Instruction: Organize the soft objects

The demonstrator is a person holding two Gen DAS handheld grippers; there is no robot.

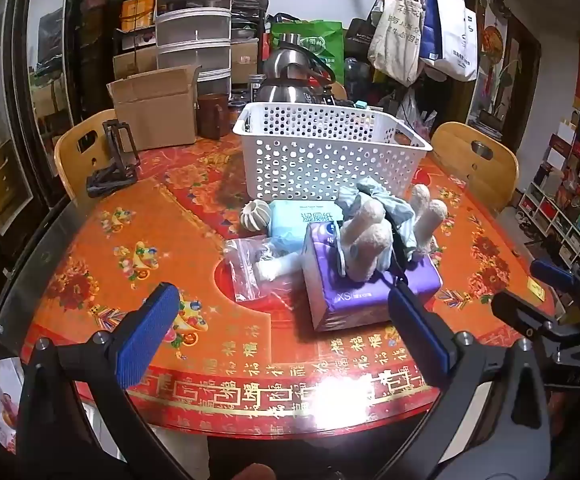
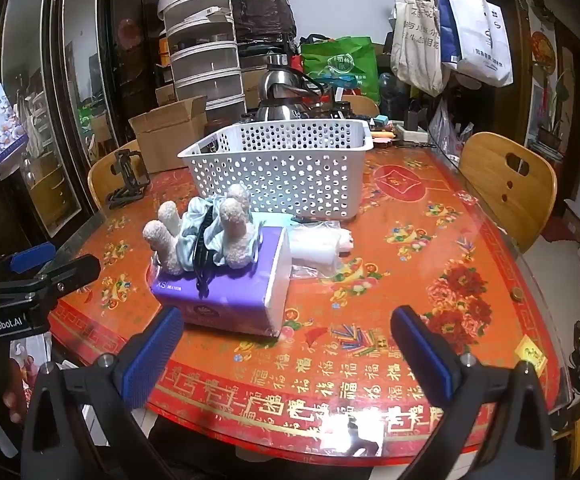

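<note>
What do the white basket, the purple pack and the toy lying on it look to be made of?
The white basket looks like rigid moulded plastic: smooth matte walls punched with even round holes. The purple pack seems to be tissues in thin glossy film, with printed lettering and a white paper end showing. The toy looks like plush: fuzzy cream limbs in pale blue cloth.

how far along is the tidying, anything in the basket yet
Nothing looks done: no soft item shows in the white basket, though its floor is hidden. Nothing in hand: left gripper and right gripper hang open and empty. Left to do: the plush toy atop the purple tissue pack, the wet wipes pack and the zip bag.
</note>
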